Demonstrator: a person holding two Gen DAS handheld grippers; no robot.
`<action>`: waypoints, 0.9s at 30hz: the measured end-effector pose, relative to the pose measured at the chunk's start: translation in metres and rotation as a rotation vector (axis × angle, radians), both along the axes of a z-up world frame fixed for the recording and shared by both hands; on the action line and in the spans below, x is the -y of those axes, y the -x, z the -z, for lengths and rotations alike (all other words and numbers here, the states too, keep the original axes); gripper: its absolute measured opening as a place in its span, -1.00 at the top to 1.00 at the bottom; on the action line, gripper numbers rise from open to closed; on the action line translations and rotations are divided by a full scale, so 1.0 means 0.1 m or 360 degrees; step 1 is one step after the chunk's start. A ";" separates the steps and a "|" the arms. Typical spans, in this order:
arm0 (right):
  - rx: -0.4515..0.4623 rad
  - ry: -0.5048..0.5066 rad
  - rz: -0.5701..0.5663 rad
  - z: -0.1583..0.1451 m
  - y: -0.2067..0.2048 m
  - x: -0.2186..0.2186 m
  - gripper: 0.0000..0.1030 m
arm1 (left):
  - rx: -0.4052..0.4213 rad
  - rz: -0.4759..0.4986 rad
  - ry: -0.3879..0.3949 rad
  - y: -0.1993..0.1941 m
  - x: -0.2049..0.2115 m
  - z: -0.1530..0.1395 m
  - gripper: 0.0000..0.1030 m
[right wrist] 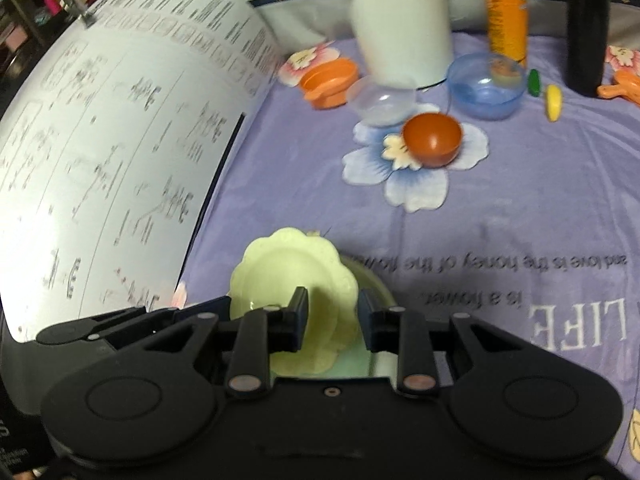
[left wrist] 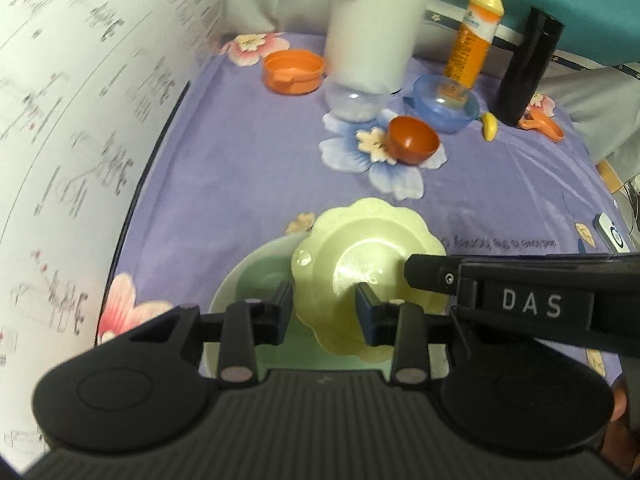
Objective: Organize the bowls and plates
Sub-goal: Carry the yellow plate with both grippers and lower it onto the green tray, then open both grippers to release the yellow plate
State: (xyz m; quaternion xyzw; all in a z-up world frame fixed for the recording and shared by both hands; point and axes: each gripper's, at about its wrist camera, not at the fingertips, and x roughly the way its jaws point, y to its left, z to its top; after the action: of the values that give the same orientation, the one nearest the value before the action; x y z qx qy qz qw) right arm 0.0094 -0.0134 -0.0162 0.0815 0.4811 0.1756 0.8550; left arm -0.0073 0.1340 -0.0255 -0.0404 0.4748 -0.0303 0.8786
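A pale yellow scalloped plate lies tilted on a larger pale green plate. My left gripper is open, its fingers on either side of the yellow plate's near rim. My right gripper is open too, astride the same yellow plate above the green plate; it also shows in the left wrist view at the right. Farther back stand an orange bowl, a blue bowl, a clear bowl and an orange lidded dish.
A large printed white sheet curves up along the left. At the back stand a white bottle, an orange bottle and a black flask. A purple flowered cloth covers the surface.
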 end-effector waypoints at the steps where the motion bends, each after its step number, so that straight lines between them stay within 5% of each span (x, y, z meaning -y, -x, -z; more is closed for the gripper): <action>1: -0.0011 0.0005 -0.0011 0.02 0.02 -0.03 0.45 | -0.0011 -0.0008 0.0005 0.03 -0.03 0.02 0.36; 27: -0.0160 0.0091 -0.0062 0.37 0.01 -0.23 0.44 | -0.0144 -0.0033 0.0068 0.08 -0.20 0.37 0.36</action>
State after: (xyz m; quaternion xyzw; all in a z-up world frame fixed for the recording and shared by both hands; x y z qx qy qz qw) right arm 0.0086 0.0098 -0.0528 0.0564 0.5297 0.1742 0.8282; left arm -0.0157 0.1539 -0.0620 -0.0655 0.5130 -0.0293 0.8554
